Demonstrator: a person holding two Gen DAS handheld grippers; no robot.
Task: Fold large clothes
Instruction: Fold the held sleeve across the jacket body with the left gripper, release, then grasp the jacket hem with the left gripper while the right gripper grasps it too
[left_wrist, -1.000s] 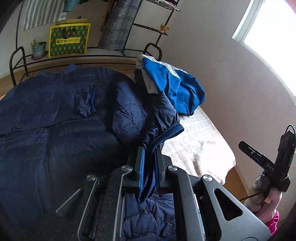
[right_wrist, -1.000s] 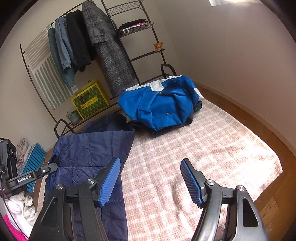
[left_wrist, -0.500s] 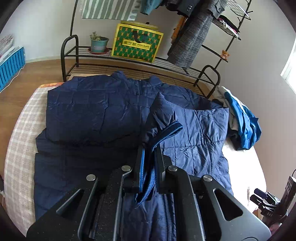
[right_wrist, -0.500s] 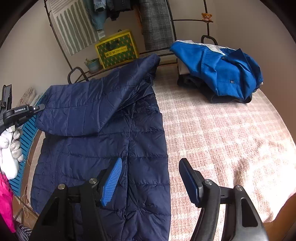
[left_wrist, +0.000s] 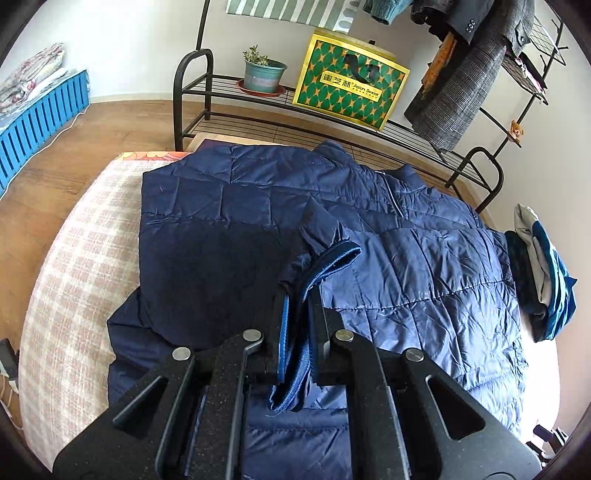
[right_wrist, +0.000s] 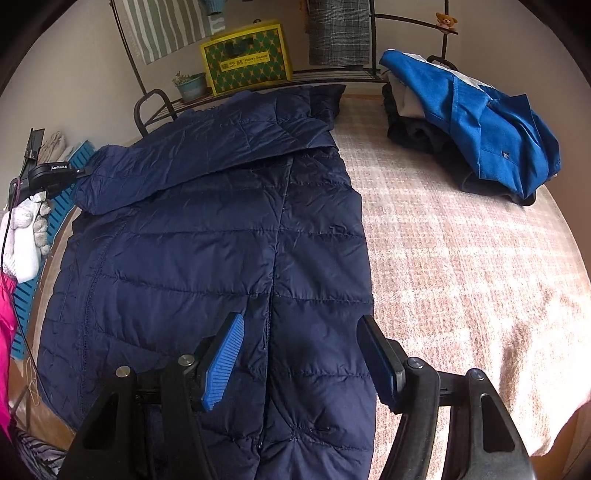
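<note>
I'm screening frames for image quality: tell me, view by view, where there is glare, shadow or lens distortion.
Left wrist view: strong fisheye bending of the metal rack, dark vignette corners, a deep shadow on the navy jacket, blown-out bedding at far right. Right wrist view: window light washes out the checked blanket at right; the jacket stays dim; edges curve, focus sharp throughout.

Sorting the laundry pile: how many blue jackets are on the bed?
2. The navy quilted jacket lies spread on the left; the bright blue jacket sits atop a clothes stack at the far right corner. Others may hide underneath.
</note>
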